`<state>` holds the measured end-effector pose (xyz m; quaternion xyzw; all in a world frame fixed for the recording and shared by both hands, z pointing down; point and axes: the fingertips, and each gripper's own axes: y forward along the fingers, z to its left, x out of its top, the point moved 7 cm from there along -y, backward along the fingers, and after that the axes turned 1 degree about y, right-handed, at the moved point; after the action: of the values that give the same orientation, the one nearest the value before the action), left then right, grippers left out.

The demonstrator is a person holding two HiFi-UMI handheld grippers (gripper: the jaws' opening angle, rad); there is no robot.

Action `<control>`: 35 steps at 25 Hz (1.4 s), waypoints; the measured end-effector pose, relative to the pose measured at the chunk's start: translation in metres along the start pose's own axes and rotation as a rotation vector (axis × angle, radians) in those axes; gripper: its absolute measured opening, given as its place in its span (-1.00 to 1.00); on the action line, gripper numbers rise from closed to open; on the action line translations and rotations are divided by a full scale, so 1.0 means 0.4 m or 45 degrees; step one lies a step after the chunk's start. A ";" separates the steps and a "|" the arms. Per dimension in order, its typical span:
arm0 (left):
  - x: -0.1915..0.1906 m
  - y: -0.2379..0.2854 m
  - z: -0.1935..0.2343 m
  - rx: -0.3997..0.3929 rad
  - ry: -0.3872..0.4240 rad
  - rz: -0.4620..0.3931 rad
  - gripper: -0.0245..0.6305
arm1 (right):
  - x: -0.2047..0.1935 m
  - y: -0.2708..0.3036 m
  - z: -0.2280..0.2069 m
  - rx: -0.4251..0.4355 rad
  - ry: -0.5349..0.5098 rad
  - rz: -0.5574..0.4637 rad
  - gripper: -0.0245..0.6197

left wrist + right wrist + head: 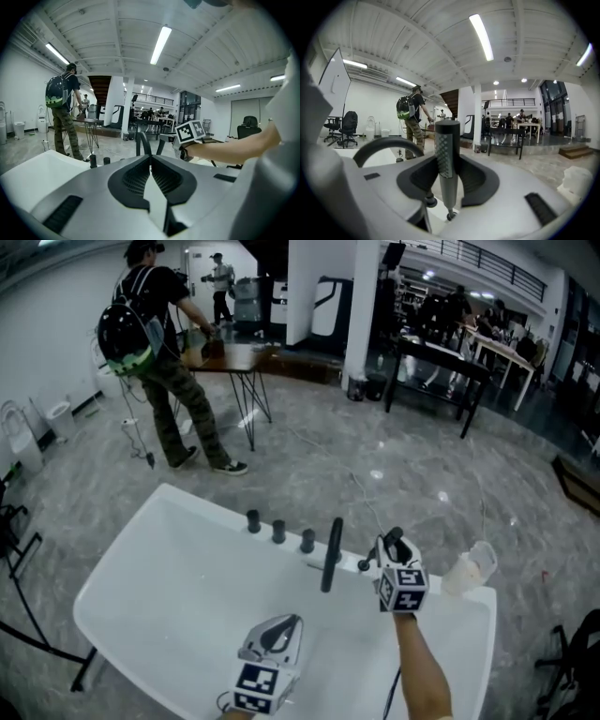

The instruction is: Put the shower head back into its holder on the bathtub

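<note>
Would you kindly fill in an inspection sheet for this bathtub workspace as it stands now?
Surface: white bathtub; three black knobs and a curved spout on its far rim.
Job's things: shower head upright, lower end down at the rim; whether it is seated cannot be told.
Clutter: pale crumpled item on the tub's right corner.
Grippers: right claw shut on the shower head; left claw shut, holding nothing.
Cables: thin cord on the floor beyond the tub.
Surroundings: person with a backpack at a small table.
</note>
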<state>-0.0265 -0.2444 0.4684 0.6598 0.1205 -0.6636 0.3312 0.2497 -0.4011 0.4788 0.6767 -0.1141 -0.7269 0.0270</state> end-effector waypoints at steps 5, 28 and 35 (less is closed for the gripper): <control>0.071 -0.029 -0.047 -0.046 -0.006 -0.047 -0.86 | 0.085 -0.145 0.030 -0.001 -0.004 -0.076 -0.49; 0.224 -0.230 -0.169 -0.101 0.077 -0.112 -0.86 | 0.265 -0.710 0.177 -0.091 0.051 -0.235 -0.49; 0.227 -0.269 -0.231 -0.138 0.105 -0.112 -0.86 | 0.296 -0.861 0.205 -0.116 0.037 -0.302 -0.49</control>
<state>-0.0092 -0.1337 0.3427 0.6617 0.1987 -0.6423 0.3317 0.1983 -0.0787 0.2980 0.6940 0.0004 -0.7195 -0.0268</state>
